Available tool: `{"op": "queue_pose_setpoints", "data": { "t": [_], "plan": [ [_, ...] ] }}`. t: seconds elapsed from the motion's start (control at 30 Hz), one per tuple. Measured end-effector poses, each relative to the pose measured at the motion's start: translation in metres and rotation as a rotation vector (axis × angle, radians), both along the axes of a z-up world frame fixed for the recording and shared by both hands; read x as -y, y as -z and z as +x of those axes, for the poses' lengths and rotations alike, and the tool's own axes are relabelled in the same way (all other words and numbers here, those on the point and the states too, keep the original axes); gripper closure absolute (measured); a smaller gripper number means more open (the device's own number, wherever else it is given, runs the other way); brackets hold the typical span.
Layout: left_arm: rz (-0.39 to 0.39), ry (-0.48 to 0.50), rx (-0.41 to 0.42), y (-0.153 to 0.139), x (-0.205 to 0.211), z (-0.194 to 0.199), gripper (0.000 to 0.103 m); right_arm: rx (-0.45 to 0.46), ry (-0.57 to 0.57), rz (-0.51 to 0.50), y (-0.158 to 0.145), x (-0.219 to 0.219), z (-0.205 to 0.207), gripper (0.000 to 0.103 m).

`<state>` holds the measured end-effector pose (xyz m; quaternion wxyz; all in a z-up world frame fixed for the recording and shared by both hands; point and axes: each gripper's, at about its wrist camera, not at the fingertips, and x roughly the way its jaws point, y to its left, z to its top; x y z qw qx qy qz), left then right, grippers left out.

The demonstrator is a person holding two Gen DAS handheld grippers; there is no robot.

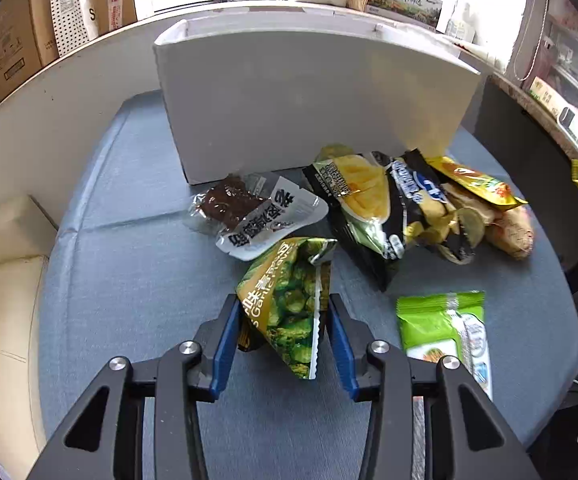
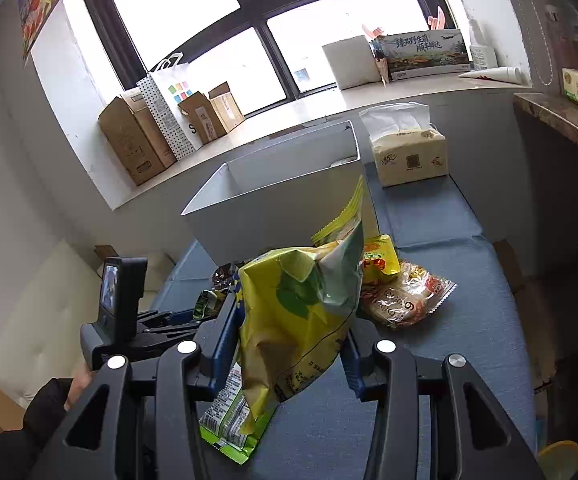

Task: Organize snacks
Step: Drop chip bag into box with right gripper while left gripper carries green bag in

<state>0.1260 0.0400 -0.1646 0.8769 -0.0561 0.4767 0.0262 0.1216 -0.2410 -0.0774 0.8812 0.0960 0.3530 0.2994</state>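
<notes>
Left gripper (image 1: pixel 283 334): jaws pinching the green pea bag (image 1: pixel 291 304) across its lower half, lifted off the blue desk (image 1: pixel 129 280). Bag judged light, crinkly foil, slippery where glossy; the contents shift, so a hold across the flat sealed edge or the slack upper film looks surer than one over the bulge.

Right gripper (image 2: pixel 289 344): jaws pinching the yellow chip bag (image 2: pixel 297 320) at mid-body, raised in front of the white box (image 2: pixel 289 200). Bag judged puffy, air-filled and very light; chips inside are fragile, so a hard squeeze risks crushing them. The serrated top seam is the stiffest place to take hold.

White box: open-topped, upright at the far side of the desk, thin stiff walls. What shows of its inside in the right wrist view looks bare; the bottom is hidden, so its contents cannot be told.

Loose on the desk, near the box front:
- clear packet of dark dried meat (image 1: pixel 249 210), flat and limp;
- black chip bag (image 1: pixel 389 208), lying on its side and touching its neighbours;
- orange-and-yellow packet (image 1: pixel 477 182), on top of the pile;
- bread in clear wrap (image 1: pixel 509 232), soft, easily squashed;
- light green packet (image 1: pixel 445 328), flat, apart from the pile and nearest the left gripper.

Tissue pack (image 2: pixel 409 156): just beside the box, not a snack.
</notes>
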Motion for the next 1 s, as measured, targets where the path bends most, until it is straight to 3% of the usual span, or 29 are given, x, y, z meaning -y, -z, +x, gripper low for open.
{"op": "queue_pose_setpoints", "data": {
  "t": [0.23,0.33,0.47,0.63,0.73,0.87,1.0],
  "plan": [
    [-0.024,-0.032,0.137,-0.062,-0.001,-0.064,0.056,0.001,-0.038,-0.006,0.003,-0.014,-0.002,0.054],
    [-0.011,-0.05,0.212,-0.095,-0.004,-0.067,0.056,0.023,-0.065,-0.013,-0.004,-0.026,0.002,0.054],
    [-0.06,-0.046,0.297,-0.135,-0.017,-0.058,0.056,0.066,-0.096,-0.018,-0.018,-0.042,0.015,0.054],
    [-0.095,-0.027,0.362,-0.166,-0.029,-0.002,0.056,0.125,-0.11,-0.024,-0.042,-0.064,0.062,0.054],
    [-0.083,-0.039,0.344,-0.171,-0.034,0.053,0.056,0.12,-0.097,-0.033,-0.05,-0.079,0.108,0.054],
    [-0.027,-0.056,0.284,-0.153,-0.035,0.123,0.056,0.08,-0.077,-0.058,-0.053,-0.1,0.168,0.054],
    [-0.024,-0.081,0.218,-0.128,-0.042,0.162,0.055,0.042,-0.056,-0.125,-0.043,-0.114,0.212,0.053]
  ]
}}
